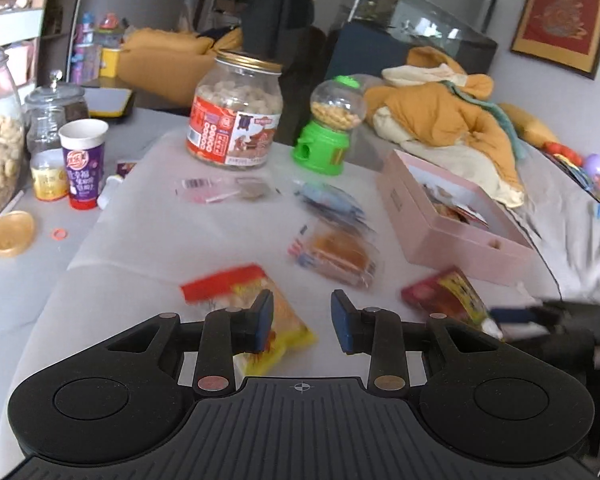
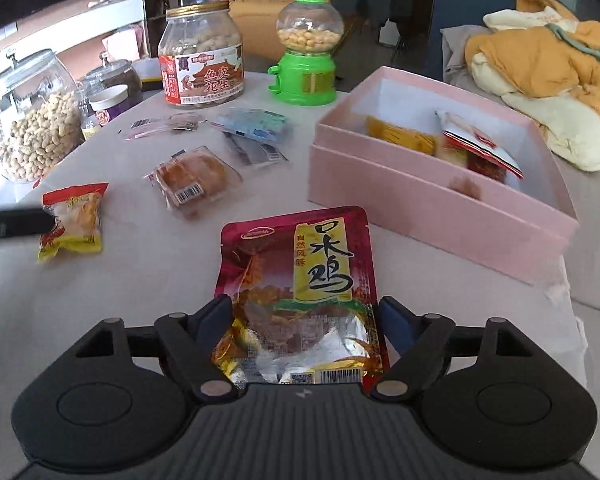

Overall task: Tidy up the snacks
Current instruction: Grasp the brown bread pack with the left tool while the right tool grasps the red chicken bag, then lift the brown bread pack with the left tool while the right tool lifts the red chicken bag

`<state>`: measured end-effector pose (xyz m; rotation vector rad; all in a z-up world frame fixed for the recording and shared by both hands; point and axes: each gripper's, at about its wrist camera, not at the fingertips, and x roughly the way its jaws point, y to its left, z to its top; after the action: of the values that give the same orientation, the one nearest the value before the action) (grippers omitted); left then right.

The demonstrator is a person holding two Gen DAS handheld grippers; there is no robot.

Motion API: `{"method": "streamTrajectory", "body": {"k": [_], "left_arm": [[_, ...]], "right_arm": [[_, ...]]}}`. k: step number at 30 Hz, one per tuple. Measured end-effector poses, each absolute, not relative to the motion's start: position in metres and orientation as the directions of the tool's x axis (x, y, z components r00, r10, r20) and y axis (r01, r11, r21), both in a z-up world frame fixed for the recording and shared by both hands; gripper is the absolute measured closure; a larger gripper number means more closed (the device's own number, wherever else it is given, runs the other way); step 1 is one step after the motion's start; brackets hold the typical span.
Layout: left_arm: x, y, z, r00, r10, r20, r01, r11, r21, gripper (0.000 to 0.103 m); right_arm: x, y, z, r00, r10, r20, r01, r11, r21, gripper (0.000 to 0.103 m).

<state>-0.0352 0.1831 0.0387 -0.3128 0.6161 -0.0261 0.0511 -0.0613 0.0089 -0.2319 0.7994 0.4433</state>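
My right gripper (image 2: 304, 320) has its fingers on both side edges of a dark red chicken snack pouch (image 2: 300, 276), shut on it near the table surface; the pouch also shows in the left wrist view (image 1: 448, 296). My left gripper (image 1: 302, 320) is open and empty, its left finger over a red and yellow snack packet (image 1: 256, 304), also seen in the right wrist view (image 2: 74, 220). An open pink box (image 2: 432, 196) holds several snack packets (image 2: 472, 148). A wrapped bread bun (image 2: 192, 180) and a blue packet (image 2: 256, 124) lie on the white cloth.
A peanut jar with a gold lid (image 2: 202, 56), a green candy dispenser (image 2: 306, 52), a large glass jar of peanuts (image 2: 28, 120), a purple paper cup (image 1: 84, 160) and small jars stand at the back and left. Orange bedding (image 1: 452, 120) lies behind the box.
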Motion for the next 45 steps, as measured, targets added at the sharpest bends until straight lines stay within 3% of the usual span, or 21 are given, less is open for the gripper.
{"method": "streamTrajectory", "body": {"k": [6,8,12,15,19,21,24,26,30,36,42,45], "left_arm": [[0.029,0.185,0.04,0.793,-0.204,-0.574,-0.126,0.867,-0.482,0.067],[0.055,0.173,0.042,0.808,-0.177,-0.561,-0.137,0.871,-0.472,0.067],[0.102,0.138,0.039,0.815,-0.079,-0.575,-0.117,0.948,-0.297,0.067],[0.118,0.115,0.027,0.758,-0.116,-0.642,-0.006,0.983,-0.184,0.067],[0.085,0.104,0.02,0.744,-0.098,-0.661,0.144,0.989,0.016,0.067],[0.061,0.113,0.022,0.756,-0.084,-0.649,0.145,0.989,0.04,0.067],[0.025,0.138,0.038,0.804,-0.043,-0.593,0.028,0.999,-0.033,0.067],[0.004,0.161,0.048,0.814,-0.032,-0.58,-0.097,0.977,-0.19,0.066],[-0.005,0.187,0.041,0.746,-0.173,-0.643,-0.195,0.866,-0.46,0.066],[0.03,0.167,0.031,0.734,-0.124,-0.667,-0.204,0.897,-0.392,0.066],[0.052,0.122,0.033,0.738,-0.157,-0.657,-0.008,0.971,-0.241,0.066],[0.036,0.115,0.037,0.757,-0.115,-0.643,-0.008,0.983,-0.186,0.066]], "right_arm": [[0.033,-0.066,0.003,0.665,0.301,-0.684,-0.462,0.885,-0.06,0.021],[0.027,-0.068,0.001,0.679,0.304,-0.668,-0.463,0.884,-0.069,0.021],[0.023,-0.076,-0.004,0.708,0.303,-0.638,-0.44,0.896,-0.063,0.017],[0.027,-0.083,-0.005,0.695,0.323,-0.643,-0.429,0.903,-0.01,0.017],[0.034,-0.095,-0.006,0.676,0.347,-0.65,-0.401,0.914,0.07,0.017],[0.034,-0.097,-0.006,0.677,0.352,-0.646,-0.394,0.915,0.086,0.017],[0.033,-0.094,-0.007,0.681,0.342,-0.648,-0.395,0.916,0.069,0.017],[0.032,-0.092,-0.008,0.684,0.336,-0.648,-0.396,0.916,0.057,0.016],[0.033,-0.091,-0.008,0.684,0.334,-0.649,-0.395,0.917,0.056,0.016],[0.033,-0.091,-0.009,0.686,0.332,-0.648,-0.393,0.918,0.055,0.016],[0.032,-0.091,-0.009,0.685,0.332,-0.649,-0.395,0.917,0.053,0.015],[0.032,-0.091,-0.009,0.684,0.334,-0.648,-0.394,0.917,0.057,0.015]]}}
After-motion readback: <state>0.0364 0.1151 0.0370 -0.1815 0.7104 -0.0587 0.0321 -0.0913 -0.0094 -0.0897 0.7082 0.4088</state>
